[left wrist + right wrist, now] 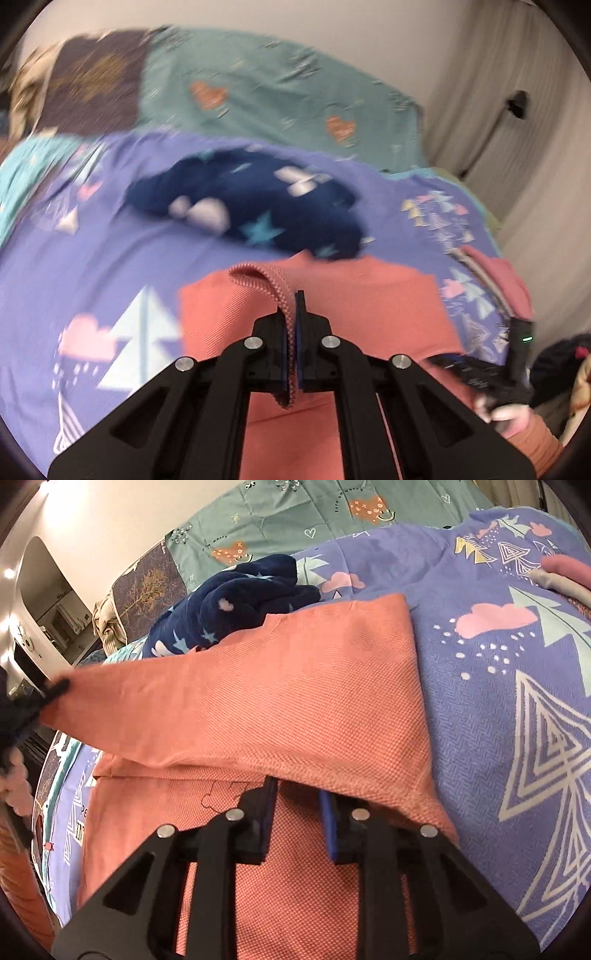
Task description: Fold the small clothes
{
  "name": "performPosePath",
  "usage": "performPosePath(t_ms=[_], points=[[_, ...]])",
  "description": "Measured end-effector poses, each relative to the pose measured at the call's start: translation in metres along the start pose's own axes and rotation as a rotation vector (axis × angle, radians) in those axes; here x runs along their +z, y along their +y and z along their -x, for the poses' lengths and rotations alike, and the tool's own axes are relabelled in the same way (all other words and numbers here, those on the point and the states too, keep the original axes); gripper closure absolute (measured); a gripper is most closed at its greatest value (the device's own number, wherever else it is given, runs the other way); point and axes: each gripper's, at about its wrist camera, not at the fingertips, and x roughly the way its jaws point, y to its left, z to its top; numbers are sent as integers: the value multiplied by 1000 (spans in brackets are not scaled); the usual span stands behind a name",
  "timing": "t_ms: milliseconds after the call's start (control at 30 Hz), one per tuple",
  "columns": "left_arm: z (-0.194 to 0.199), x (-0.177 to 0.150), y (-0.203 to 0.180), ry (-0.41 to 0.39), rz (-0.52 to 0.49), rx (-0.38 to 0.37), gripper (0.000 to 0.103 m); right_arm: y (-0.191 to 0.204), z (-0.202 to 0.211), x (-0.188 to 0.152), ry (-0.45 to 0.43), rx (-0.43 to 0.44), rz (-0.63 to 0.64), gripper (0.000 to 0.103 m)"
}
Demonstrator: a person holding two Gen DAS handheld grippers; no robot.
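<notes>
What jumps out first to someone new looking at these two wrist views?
The salmon-pink garment dominates both views, spread on the purple patterned bedsheet, with the left gripper shut on a folded edge of it at the centre of the left wrist view. The right gripper sits low in its own view, its tips hidden under a raised flap of the same garment. Behind lies a crumpled navy star-print garment.

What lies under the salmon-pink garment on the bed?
The salmon-pink garment lies on the purple patterned bedsheet, which shows around it. Its raised flap, pinched by the left gripper, covers more pink fabric. The sheet beneath is hidden.
</notes>
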Motion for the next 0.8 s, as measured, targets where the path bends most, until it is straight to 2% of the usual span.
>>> performPosePath(t_ms=[33,67,100,133,200,333,433,500,533,700,800], points=[[-9,-8,12,29,20,27,99,-1,1,-1,-1,2,0,79],[-14,-13,20,47,31,58,90,-2,1,0,-2,1,1,79],[-21,-21,29,65,42,114,75,-1,0,1,-2,-1,3,79],[-27,-27,36,69,41,198,71,0,0,1,-1,-6,8,79],[-24,-36,45,53,27,272,68,4,1,0,0,-15,22,74],[-20,-44,37,31,5,217,68,14,6,-5,3,-30,71,67],[-38,-51,27,77,-67,253,66,17,10,-8,8,-46,94,67],[-54,-59,29,108,-81,289,59,18,14,-11,11,-51,98,67],[-54,-62,29,82,-90,295,59,17,17,-12,11,-53,101,67],[-34,-65,28,61,-55,268,58,5,41,-18,-1,-77,95,67],[-9,-80,20,42,-53,214,54,-7,60,-21,-19,-81,69,67]])
